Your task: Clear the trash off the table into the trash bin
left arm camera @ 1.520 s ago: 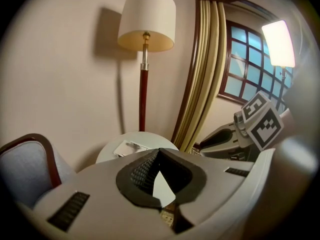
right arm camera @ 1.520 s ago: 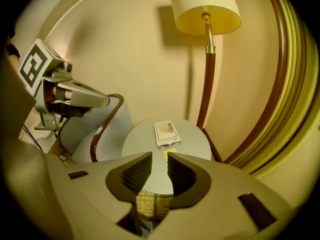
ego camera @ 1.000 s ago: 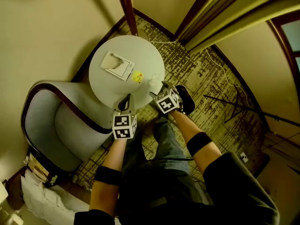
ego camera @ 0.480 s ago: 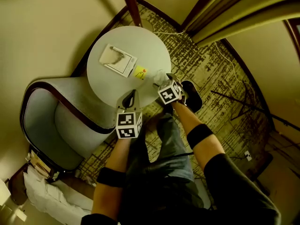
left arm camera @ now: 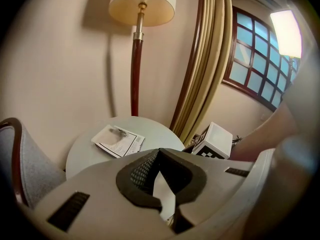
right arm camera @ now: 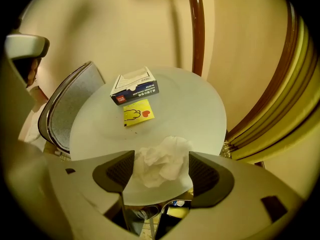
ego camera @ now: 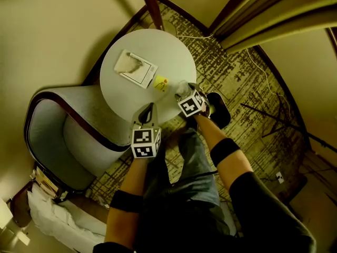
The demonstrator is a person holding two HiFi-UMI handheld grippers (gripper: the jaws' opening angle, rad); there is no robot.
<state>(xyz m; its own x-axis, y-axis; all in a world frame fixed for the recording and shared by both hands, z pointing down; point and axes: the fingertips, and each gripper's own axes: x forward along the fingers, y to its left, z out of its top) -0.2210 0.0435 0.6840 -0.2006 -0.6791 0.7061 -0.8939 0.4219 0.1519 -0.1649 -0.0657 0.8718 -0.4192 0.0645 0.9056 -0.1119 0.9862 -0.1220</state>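
A crumpled white tissue lies near the front right edge of the round white table. My right gripper is open and straddles the tissue, one pad on each side, without squeezing it. Further back on the table lie a yellow sticky note and a flat tissue box. In the head view the note and the box sit left of my right gripper. My left gripper is shut and empty, hovering at the table's front edge.
A grey armchair stands against the table's left side. Behind the table rises a floor lamp pole, with curtains to its right. A dark rounded object sits on the patterned carpet by the table's right edge.
My right gripper has come down and forward so its jaws now flank the tissue. My left gripper has sunk a little at the table's front edge.
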